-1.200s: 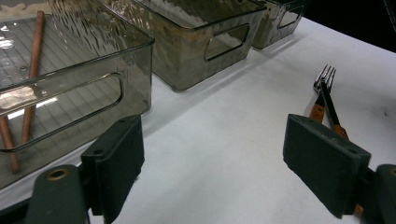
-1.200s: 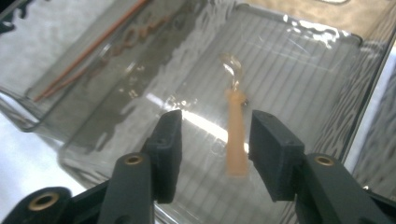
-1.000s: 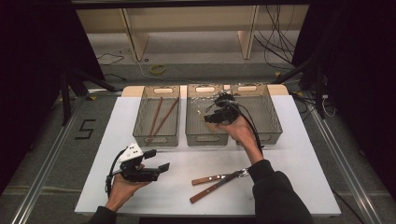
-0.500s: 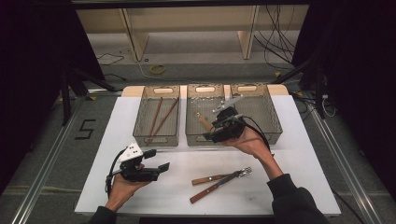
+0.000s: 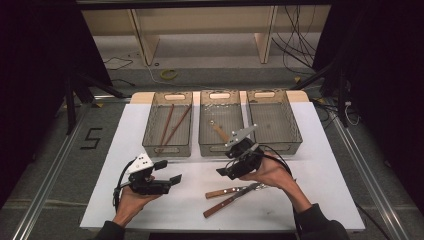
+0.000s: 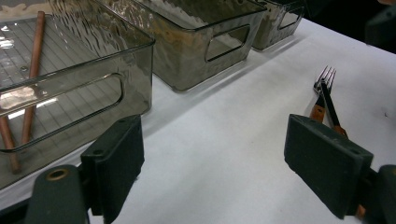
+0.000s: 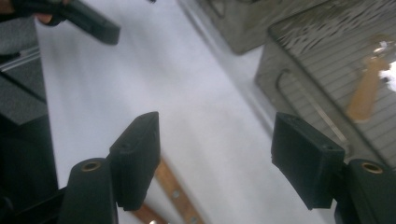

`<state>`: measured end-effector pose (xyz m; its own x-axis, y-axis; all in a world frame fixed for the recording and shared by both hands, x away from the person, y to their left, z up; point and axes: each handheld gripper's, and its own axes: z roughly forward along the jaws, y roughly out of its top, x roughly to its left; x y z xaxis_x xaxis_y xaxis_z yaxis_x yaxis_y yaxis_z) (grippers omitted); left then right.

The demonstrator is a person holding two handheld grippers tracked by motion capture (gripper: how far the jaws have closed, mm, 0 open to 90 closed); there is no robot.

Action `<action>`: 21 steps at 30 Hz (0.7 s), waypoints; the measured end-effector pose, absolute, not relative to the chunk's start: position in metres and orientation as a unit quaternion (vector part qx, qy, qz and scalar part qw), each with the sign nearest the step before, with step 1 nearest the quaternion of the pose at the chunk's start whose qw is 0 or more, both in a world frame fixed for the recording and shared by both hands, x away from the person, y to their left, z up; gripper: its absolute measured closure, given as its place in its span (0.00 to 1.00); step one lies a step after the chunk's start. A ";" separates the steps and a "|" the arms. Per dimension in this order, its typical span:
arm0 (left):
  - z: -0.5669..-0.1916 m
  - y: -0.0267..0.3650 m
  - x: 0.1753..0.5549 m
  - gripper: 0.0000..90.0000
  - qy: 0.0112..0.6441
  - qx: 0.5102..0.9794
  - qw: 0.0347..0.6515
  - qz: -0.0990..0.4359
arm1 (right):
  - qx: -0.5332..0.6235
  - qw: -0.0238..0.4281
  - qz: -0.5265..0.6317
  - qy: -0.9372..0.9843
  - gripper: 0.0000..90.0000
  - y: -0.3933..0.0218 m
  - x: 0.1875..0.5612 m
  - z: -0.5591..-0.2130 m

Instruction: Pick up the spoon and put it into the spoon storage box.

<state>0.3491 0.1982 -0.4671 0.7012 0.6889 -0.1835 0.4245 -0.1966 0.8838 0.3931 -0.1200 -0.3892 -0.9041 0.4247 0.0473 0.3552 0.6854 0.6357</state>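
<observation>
Left gripper [image 5: 165, 177] rests low over the white table [image 5: 125, 145], jaws wide apart, nothing between them. Left bin [image 5: 150, 131] holds two chopsticks [image 5: 171, 124]; middle bin [image 5: 205, 145] holds a wooden-handled utensil [image 5: 218, 131]. Right gripper [image 5: 227, 167] sits just in front of that bin (jaws have just been opening, gap empty). Below it, a fork [image 5: 235, 190] and knife [image 5: 225, 203] lie crossed on the table.

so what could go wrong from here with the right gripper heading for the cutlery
The fork and knife lie crossed and touching on the table, so the open right gripper may well drag both or pinch two handles together. Their flat handles could also slip from the pads. The middle bin stands close behind, so a hasty lift might clip its rim.
</observation>
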 end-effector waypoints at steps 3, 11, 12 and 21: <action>-0.467 0.199 0.349 0.21 0.365 0.764 0.517 0.127 | 0.203 0.043 0.328 0.922 0.37 -0.119 0.385 -0.395; -0.467 0.199 0.349 0.21 0.365 0.764 0.517 0.128 | 0.168 0.038 0.309 0.935 0.39 -0.116 0.368 -0.406; -0.467 0.199 0.349 0.21 0.365 0.764 0.517 0.128 | 0.162 0.036 0.307 0.937 0.39 -0.115 0.366 -0.407; -0.467 0.198 0.349 0.22 0.365 0.763 0.518 0.127 | 0.132 0.021 0.277 0.951 0.41 -0.108 0.355 -0.421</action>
